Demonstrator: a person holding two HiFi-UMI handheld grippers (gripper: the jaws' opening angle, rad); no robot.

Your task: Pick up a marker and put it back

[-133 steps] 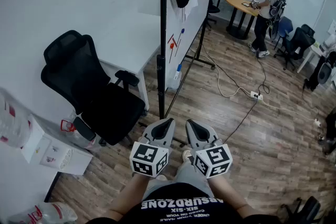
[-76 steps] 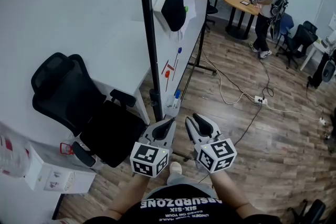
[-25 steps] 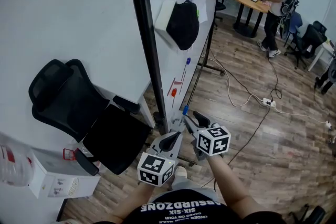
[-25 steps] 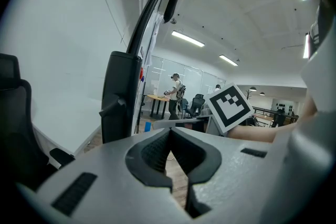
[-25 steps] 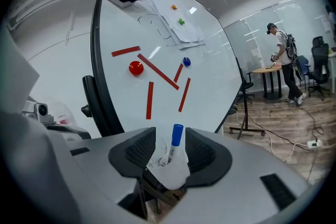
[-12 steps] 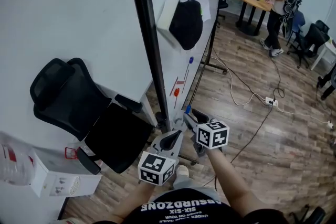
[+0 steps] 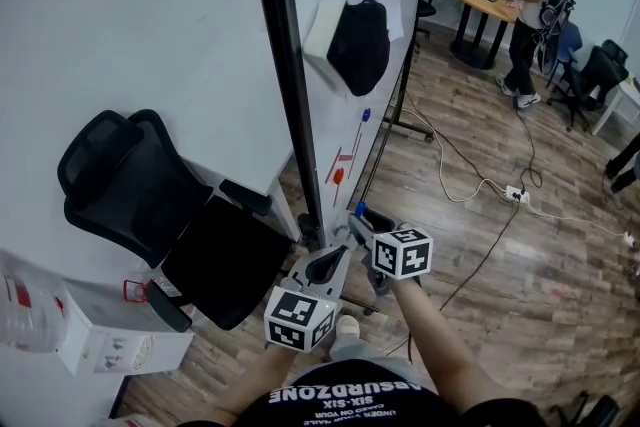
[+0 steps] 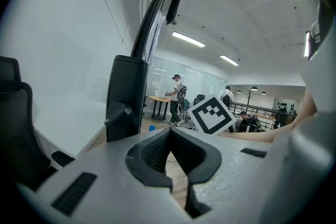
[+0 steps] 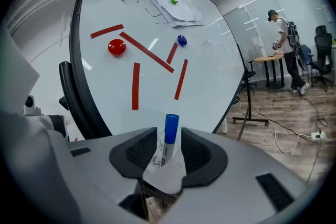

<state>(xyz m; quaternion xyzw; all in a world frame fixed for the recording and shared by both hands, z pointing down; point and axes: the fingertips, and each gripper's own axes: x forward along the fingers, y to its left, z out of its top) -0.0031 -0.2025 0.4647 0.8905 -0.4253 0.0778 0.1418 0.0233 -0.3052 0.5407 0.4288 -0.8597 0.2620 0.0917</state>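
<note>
A marker with a blue cap (image 9: 170, 124) stands upright in a white holder (image 9: 167, 178) at the foot of the whiteboard (image 9: 157, 18). My right gripper (image 9: 168, 135) reaches around it, and the marker stands between the closing jaws with a thin gap on each side. In the head view the blue cap (image 7: 357, 210) shows just past the right gripper (image 7: 363, 221). My left gripper (image 7: 325, 267) hangs lower and nearer to me, empty, its tips touching (image 8: 169, 132).
The whiteboard's black frame post (image 7: 290, 95) rises just left of the grippers. A black eraser (image 7: 358, 45) and magnets (image 9: 116, 47) stick to the board. A black office chair (image 7: 150, 195) stands left. Cables (image 7: 480, 195) cross the wooden floor. A person (image 7: 530, 5) stands by a far table.
I have walked up to the whiteboard. Over the last second my right gripper has edged forward around the marker, while the left gripper has stayed low.
</note>
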